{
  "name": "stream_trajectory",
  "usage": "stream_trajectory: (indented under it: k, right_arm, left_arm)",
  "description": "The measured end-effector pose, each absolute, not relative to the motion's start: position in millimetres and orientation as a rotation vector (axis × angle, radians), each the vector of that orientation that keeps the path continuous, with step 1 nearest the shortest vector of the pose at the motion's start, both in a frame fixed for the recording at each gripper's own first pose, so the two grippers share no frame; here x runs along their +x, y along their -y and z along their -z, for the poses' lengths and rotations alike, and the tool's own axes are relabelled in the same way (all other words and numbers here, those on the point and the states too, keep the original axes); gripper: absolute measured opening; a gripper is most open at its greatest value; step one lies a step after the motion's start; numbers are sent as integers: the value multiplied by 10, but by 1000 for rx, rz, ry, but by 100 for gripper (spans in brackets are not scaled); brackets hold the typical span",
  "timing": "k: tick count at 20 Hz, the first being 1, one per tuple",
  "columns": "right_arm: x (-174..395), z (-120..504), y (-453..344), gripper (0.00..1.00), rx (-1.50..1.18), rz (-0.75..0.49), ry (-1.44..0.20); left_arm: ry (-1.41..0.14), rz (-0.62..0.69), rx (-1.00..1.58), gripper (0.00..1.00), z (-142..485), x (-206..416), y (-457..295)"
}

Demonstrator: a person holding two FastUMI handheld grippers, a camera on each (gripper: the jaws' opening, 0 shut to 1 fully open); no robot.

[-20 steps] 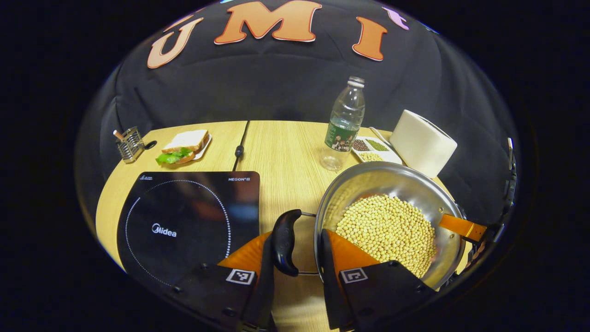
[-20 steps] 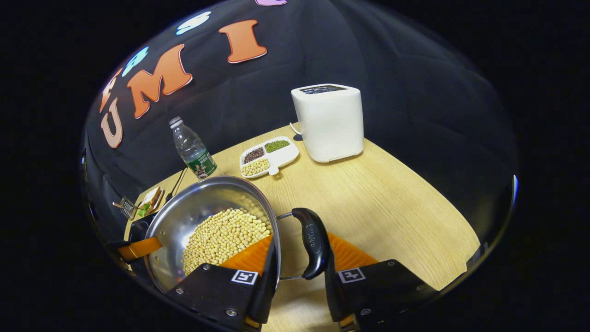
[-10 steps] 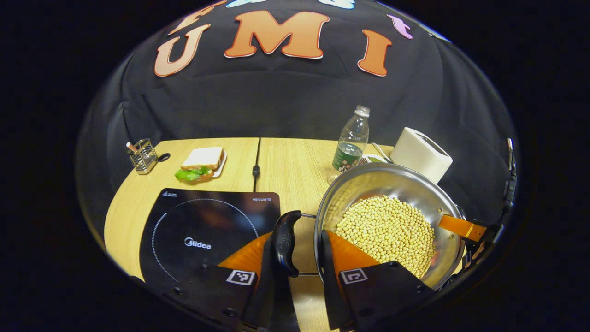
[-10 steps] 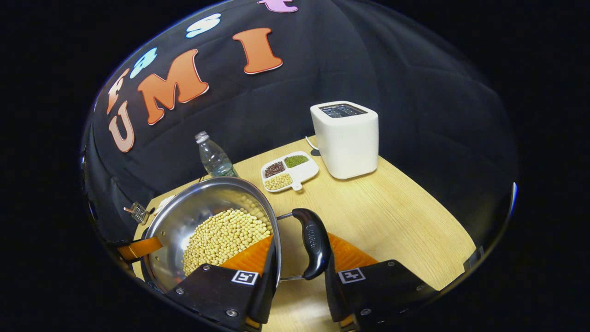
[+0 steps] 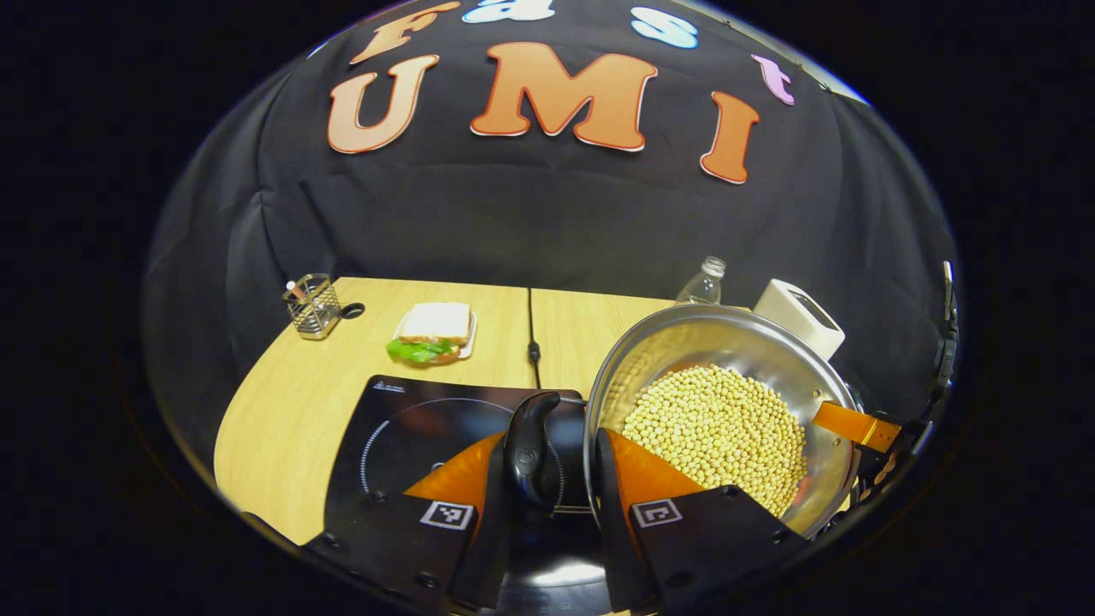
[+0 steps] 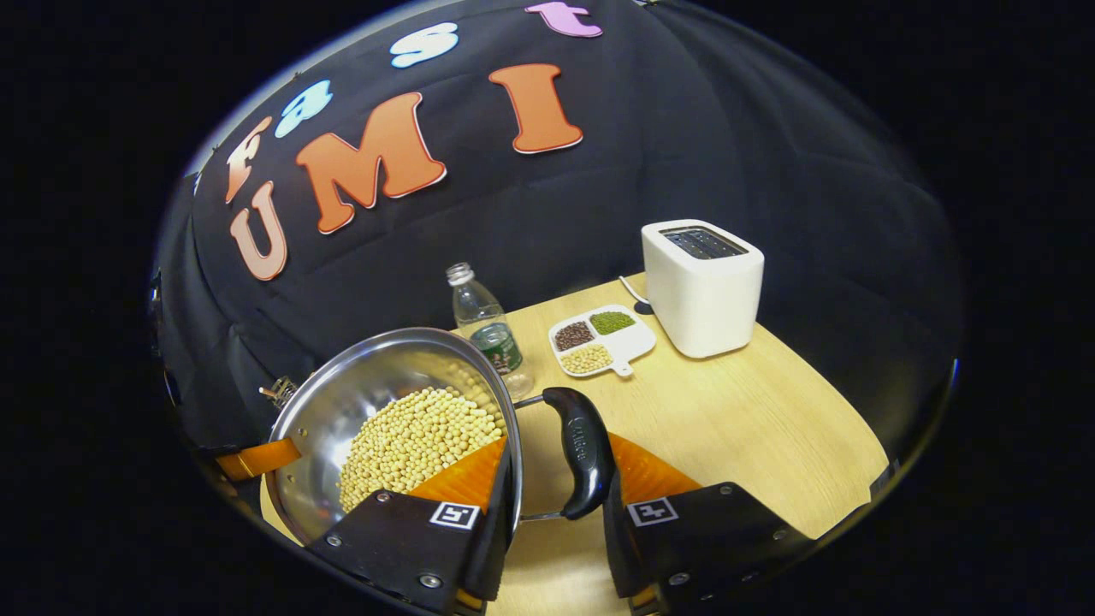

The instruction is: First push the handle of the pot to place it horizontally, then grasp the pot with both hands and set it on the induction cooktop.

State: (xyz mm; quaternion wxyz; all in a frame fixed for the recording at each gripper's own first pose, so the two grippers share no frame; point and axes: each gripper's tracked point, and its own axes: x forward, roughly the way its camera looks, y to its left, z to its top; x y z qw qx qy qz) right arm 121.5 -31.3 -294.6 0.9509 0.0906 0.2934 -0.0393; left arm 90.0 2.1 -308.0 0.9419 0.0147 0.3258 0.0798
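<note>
Round stainless-steel pot (image 5: 727, 376) full of pale yellow beans (image 5: 719, 428), held up between both tools above the light wooden table (image 5: 282, 411). Left gripper (image 5: 552, 466) pinching the pot's rim together with the black loop handle (image 5: 528, 445) on that side: one finger outside the handle, the other inside the wall, on the beans. In the left gripper view, handle and fingers hanging over the near right corner of the flat black induction cooktop (image 5: 411, 428); pot body mostly to the right of the cooktop, not resting on it.

Right gripper (image 6: 556, 505) clamped the same way on the opposite black handle (image 6: 582, 449) and rim of the pot (image 6: 376, 385), beans (image 6: 419, 441) visible inside. Behind it, on the table (image 6: 753, 428): clear plastic bottle with green label (image 6: 488, 329), white divided dish with three kinds of grains (image 6: 603, 342), white toaster (image 6: 703, 287).

Farther back in the left gripper view: sandwich with green lettuce on a small plate (image 5: 432, 332), wire holder (image 5: 312, 304), black cable (image 5: 532, 342) running across the table.
</note>
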Motion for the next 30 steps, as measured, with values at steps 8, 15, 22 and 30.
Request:
stream_trajectory:
  k: [8, 15, 22, 30]
  right_arm:
    - [1264, 2800, -458, 48, 181, 8, -587]
    - [1228, 2922, -1101, 49, 158, -38, -624]
    - [1214, 3283, -1569, 49, 164, -67, -681]
    - [1267, 3566, -1795, 49, 150, -88, -740]
  left_arm:
    - [-621, -232, 18, 49, 2679, 714, -726]
    - [-627, -283, 10, 50, 2619, 503, -1344]
    - [-666, -328, 4, 50, 2798, 360, -1852]
    - [-717, -365, -21, 58, 3093, 271, -2153]
